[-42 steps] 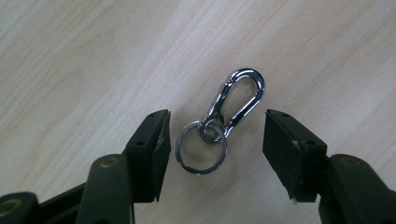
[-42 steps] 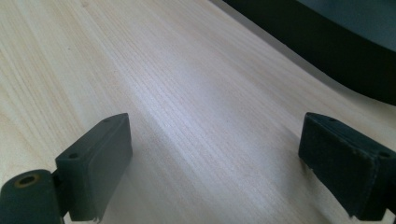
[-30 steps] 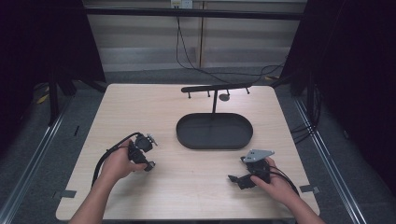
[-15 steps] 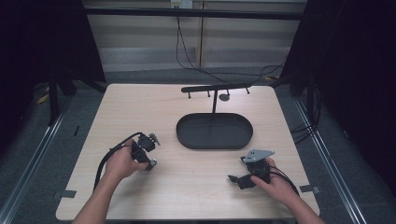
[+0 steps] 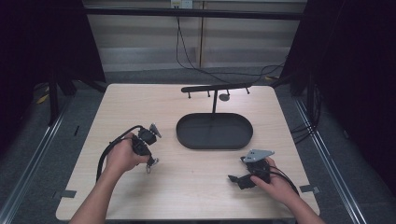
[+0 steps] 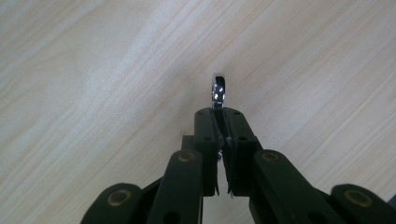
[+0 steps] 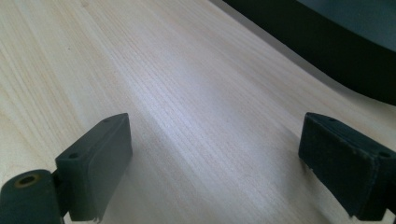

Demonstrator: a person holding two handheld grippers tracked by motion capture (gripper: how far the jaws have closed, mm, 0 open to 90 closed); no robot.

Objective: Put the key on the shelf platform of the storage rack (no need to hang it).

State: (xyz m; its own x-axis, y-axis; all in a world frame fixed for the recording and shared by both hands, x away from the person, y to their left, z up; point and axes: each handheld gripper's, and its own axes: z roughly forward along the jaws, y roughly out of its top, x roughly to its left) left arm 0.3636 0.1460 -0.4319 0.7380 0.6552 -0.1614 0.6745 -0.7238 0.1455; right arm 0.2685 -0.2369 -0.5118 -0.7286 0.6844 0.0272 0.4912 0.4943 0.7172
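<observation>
A small shiny metal ring (image 6: 218,88) sticks out edge-on from the tips of my left gripper (image 6: 223,114). Its jaws have just been closing and now pinch the ring. In the high view the left gripper (image 5: 149,159) points down over the left half of the table, and the ring (image 5: 150,164) glints at its tips. My right gripper (image 5: 236,179) rests near the front right of the table. In its own view the right gripper (image 7: 215,140) stands wide open over bare wood with nothing between its pads.
A black oval tray (image 5: 187,135) sits mid-table; from it rises a post with a crossbar (image 5: 215,87) that carries small pegs. A small round thing (image 5: 224,97) hangs from the bar. The tray's dark wall (image 7: 327,51) lies just beyond the right gripper. Cables trail from both grippers.
The left gripper's jaws have closed on the metal ring, and the left hand has lifted slightly. The right hand has stayed put.
</observation>
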